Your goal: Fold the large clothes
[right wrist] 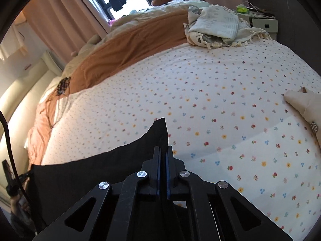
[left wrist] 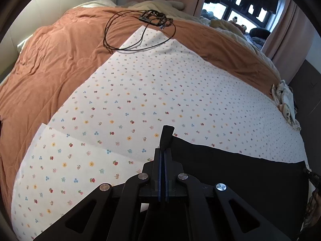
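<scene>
At the bed's (left wrist: 50, 64) near edge both tools — left tool (left wrist: 163, 152), right tool (right wrist: 163, 150) — pinch the black garment's (left wrist: 240, 170) corners; folding seems barely begun.

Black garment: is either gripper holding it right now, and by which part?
Both are. The left gripper is shut on one corner of the black garment, and the right gripper is shut on another corner, the cloth stretched between them.

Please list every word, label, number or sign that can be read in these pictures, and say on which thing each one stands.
No text can be read.
Small dark patch on the beige cloth at the right edge: too blurred to read.
Grey printed pattern on the folded pale cloth: too small to tell whether it is writing.
</scene>
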The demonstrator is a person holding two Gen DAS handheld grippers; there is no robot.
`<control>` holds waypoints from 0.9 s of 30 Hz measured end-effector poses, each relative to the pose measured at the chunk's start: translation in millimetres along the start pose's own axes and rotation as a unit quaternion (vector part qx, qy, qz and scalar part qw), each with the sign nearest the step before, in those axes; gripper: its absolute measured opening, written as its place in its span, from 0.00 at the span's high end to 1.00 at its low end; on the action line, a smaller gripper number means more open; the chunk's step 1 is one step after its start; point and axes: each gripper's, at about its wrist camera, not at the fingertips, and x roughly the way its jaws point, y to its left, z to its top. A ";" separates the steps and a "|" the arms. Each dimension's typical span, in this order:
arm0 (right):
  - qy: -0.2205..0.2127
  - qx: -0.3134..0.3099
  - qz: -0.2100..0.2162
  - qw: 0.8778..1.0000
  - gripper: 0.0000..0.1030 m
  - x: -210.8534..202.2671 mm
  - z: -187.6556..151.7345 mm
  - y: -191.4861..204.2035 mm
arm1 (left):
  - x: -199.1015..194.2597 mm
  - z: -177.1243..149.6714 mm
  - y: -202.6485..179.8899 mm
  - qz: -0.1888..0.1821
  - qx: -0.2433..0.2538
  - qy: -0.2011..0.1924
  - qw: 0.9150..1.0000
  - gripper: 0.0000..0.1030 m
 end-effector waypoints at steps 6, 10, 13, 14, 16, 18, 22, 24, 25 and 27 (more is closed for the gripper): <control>0.048 0.013 -0.034 0.998 0.90 24.2 -5.2 -8.0 | 27.7 -5.5 14.4 -0.053 -0.080 0.068 0.993 0.66; 0.034 -0.001 -0.056 0.998 0.53 3.4 -7.7 -3.7 | -1.3 -7.9 12.8 -0.048 -0.075 0.020 0.996 0.30; 0.021 -0.007 -0.067 0.997 0.53 -20.2 -9.3 1.3 | -26.9 -10.9 14.6 -0.068 -0.074 0.005 0.995 0.30; 0.018 -0.004 -0.071 0.997 0.53 -28.7 -10.7 2.1 | -36.0 -12.4 15.0 -0.070 -0.075 0.000 0.995 0.30; 0.002 0.006 -0.068 0.998 0.53 -46.6 -13.9 2.9 | -52.8 -17.9 18.9 -0.072 -0.073 -0.006 0.995 0.30; -0.014 0.013 -0.066 0.998 0.53 -64.1 -16.8 4.7 | -71.3 -24.5 23.7 -0.072 -0.070 -0.013 0.995 0.30; -0.026 0.014 -0.069 0.997 0.53 -91.0 -28.0 17.5 | -108.1 -42.7 39.1 -0.065 -0.071 -0.030 0.995 0.30; -0.025 0.011 -0.064 0.998 0.53 -101.6 -34.6 27.2 | -127.1 -55.0 48.5 -0.059 -0.074 -0.041 0.995 0.30; -0.024 0.006 -0.063 0.998 0.53 -107.8 -38.5 34.3 | -137.4 -62.0 53.3 -0.053 -0.075 -0.046 0.995 0.30; -0.025 -0.002 -0.060 0.998 0.53 -117.5 -46.4 48.3 | -153.3 -75.3 60.9 -0.051 -0.078 -0.056 0.994 0.30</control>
